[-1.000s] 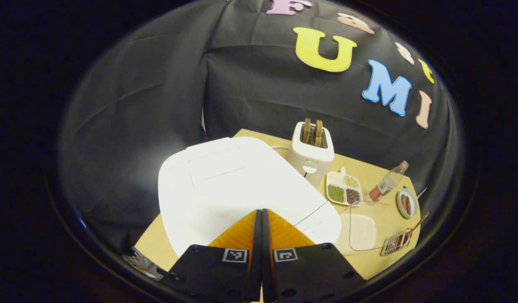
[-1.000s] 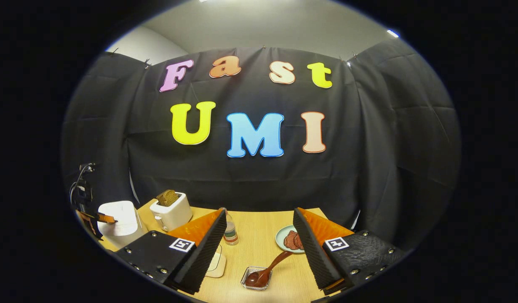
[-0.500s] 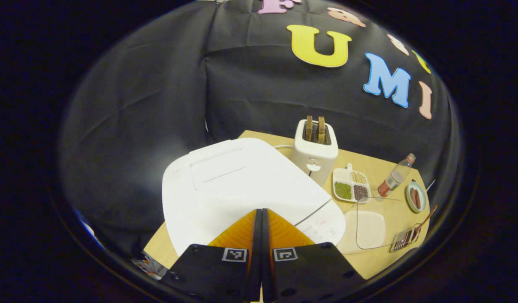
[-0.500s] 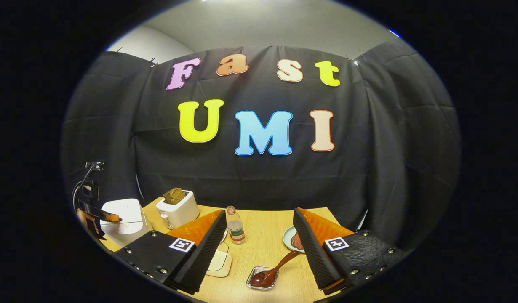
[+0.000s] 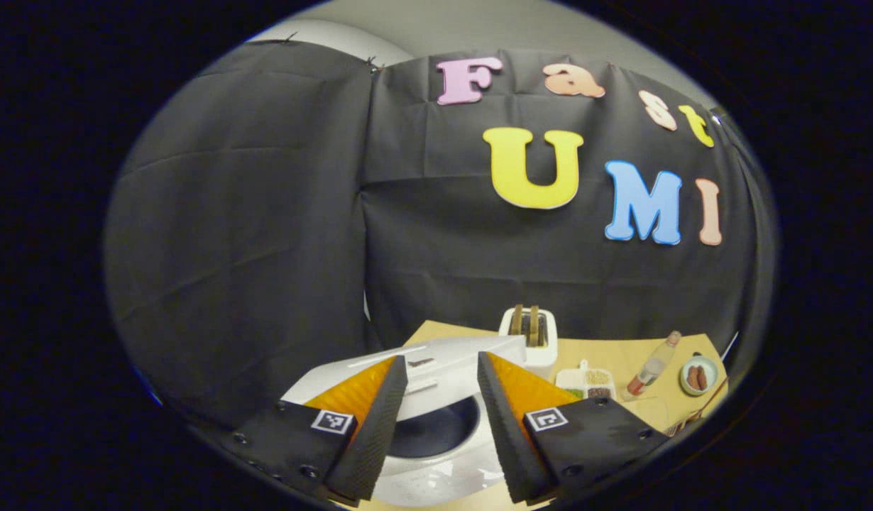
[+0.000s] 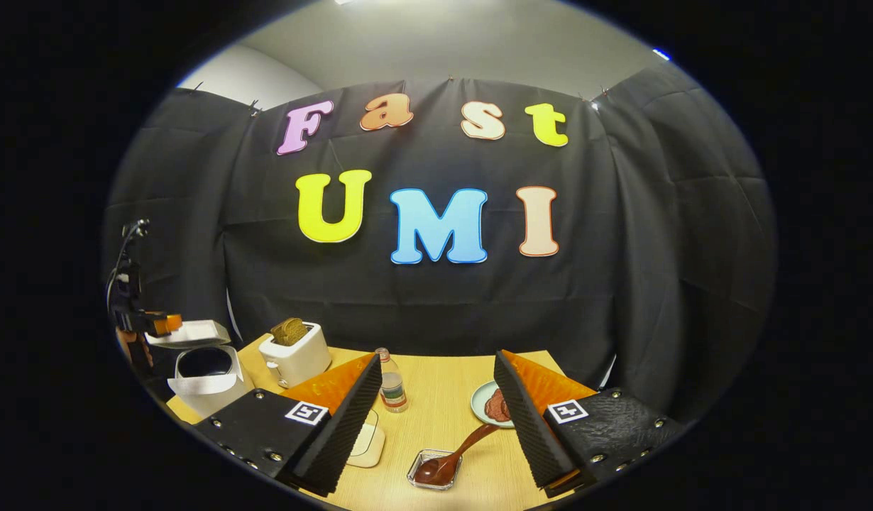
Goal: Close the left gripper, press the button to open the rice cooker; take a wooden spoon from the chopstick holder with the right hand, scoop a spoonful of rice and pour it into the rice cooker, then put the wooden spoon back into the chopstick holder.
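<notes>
Cooker: cooker [image 5: 436, 426] lid up, pot exposed, at the surface's [image 6: 443, 397] left end.
Spoon: spoon [image 6: 451, 458] bowl-down in the holder [image 6: 434, 470], handle slanting up to the right.
Right claw: right claw [image 6: 436, 419] spread wide, empty, spoon directly ahead between its fingers; by my reading the nearer one.
Left claw: left claw [image 5: 440, 426] parted, empty, over the cooker.

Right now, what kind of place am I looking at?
Probably a mock kitchen staged in a cloth-walled booth: a table holds a rice cooker with its lid up, a toaster and a wooden spoon.
</notes>
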A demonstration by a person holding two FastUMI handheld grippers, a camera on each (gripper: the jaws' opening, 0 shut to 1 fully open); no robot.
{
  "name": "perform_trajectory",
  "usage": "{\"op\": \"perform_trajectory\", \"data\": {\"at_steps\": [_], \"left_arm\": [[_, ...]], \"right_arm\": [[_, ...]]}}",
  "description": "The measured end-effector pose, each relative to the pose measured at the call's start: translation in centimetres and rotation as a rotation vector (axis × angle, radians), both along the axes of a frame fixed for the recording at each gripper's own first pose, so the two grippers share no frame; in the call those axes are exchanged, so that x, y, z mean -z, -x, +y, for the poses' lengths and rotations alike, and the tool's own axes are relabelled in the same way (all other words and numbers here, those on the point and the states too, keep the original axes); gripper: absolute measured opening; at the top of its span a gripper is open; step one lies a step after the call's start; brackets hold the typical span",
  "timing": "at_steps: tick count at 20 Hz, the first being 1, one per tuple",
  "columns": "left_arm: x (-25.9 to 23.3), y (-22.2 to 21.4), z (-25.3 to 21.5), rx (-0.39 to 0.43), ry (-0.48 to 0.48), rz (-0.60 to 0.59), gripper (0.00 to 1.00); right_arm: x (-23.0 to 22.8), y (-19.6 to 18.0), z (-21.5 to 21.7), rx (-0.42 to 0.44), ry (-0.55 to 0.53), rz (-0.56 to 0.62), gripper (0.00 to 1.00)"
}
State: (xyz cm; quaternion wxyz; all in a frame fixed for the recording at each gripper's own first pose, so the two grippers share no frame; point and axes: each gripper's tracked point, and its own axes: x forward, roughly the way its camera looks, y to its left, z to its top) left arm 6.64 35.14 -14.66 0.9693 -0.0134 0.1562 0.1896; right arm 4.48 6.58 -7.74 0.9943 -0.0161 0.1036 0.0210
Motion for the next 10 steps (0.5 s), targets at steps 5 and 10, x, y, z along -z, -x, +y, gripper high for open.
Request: {"op": "perform_trajectory", "data": {"at_steps": [5, 10], "left_arm": [[-9.2, 1.4, -6.1, 0.085, -0.040, -0.217, 0.91], [-10.7, 2.5, -13.3, 0.216, -0.030, -0.269, 0.96]], "right_arm": [[0.0, -0.3, -0.6, 0.006, -0.008, -0.004, 0.96], [0.7, -0.9, -1.9, 0.027, -0.019, 0.006, 0.96]]}}
